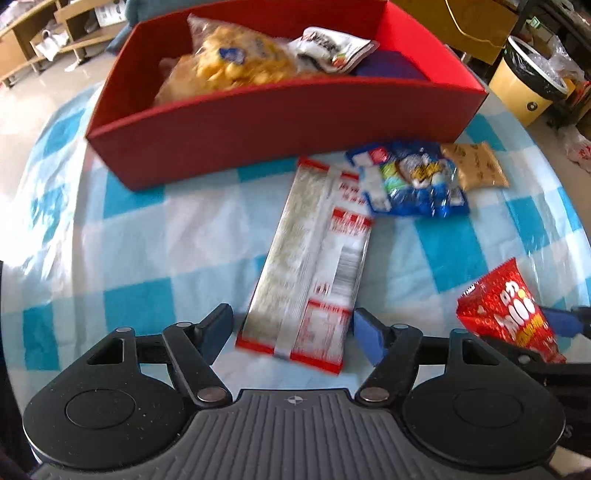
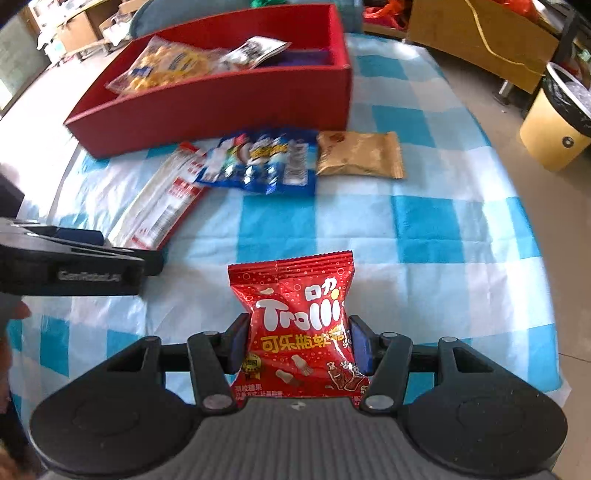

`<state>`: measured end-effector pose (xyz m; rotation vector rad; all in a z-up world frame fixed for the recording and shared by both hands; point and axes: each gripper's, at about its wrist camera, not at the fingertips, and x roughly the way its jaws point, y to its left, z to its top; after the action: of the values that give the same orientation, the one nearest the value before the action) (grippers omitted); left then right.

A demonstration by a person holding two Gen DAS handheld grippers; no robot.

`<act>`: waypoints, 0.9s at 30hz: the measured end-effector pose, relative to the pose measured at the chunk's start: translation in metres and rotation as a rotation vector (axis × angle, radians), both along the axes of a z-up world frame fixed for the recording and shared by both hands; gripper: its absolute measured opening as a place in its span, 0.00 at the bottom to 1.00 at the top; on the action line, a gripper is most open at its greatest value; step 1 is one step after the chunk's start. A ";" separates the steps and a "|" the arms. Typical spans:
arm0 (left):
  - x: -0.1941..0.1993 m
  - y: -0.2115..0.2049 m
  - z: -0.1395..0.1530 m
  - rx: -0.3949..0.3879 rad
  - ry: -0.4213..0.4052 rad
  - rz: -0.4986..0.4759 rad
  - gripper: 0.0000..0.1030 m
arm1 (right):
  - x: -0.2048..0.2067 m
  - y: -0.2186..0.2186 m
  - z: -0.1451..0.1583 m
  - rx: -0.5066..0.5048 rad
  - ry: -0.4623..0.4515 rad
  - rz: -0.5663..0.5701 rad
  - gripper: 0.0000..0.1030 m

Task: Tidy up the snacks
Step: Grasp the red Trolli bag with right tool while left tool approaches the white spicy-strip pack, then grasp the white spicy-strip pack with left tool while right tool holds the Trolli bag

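Note:
A long white-and-red packet [image 1: 310, 266] lies on the checked cloth. Its near end sits between the fingers of my left gripper [image 1: 293, 328], which is open, with a small gap showing at the left pad. My right gripper [image 2: 297, 347] is shut on a red Trolli gummy bag [image 2: 295, 314], held upright just above the cloth. That bag [image 1: 506, 314] also shows at the right of the left wrist view. The red box [image 1: 280, 125] behind holds a yellow snack bag [image 1: 236, 62] and a white-and-black packet [image 1: 328, 48]. A blue bag [image 1: 413, 181] and a golden packet [image 1: 476, 166] lie in front of the box.
The blue-and-white checked cloth [image 2: 424, 221] covers a round table whose edge curves off on the right. A yellow bin with a black liner [image 2: 557, 122] stands on the floor beyond it. Wooden furniture [image 2: 480, 33] lines the back. My left gripper's body [image 2: 74, 266] reaches in from the left.

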<state>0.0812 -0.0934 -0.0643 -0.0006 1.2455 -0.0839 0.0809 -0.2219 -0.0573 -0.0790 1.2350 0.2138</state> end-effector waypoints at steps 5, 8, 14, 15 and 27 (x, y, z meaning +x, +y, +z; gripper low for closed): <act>-0.001 0.010 0.000 -0.021 0.002 0.008 0.84 | -0.007 0.009 -0.008 0.002 -0.015 0.023 0.49; 0.001 0.007 0.000 -0.005 -0.015 -0.007 0.84 | -0.008 0.011 -0.010 0.007 -0.021 0.023 0.50; 0.002 -0.006 -0.005 0.046 -0.049 -0.053 0.88 | -0.007 0.014 -0.012 -0.011 -0.039 0.038 0.57; 0.002 -0.008 -0.005 0.059 -0.059 -0.059 0.90 | -0.007 0.016 -0.012 -0.010 -0.040 0.045 0.58; 0.001 -0.009 -0.007 0.088 -0.101 -0.096 0.97 | -0.008 0.035 -0.023 -0.048 -0.033 0.109 0.97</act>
<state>0.0822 -0.1021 -0.0715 0.1380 1.1468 -0.1115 0.0725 -0.1867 -0.0799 -0.1912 1.2040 0.2759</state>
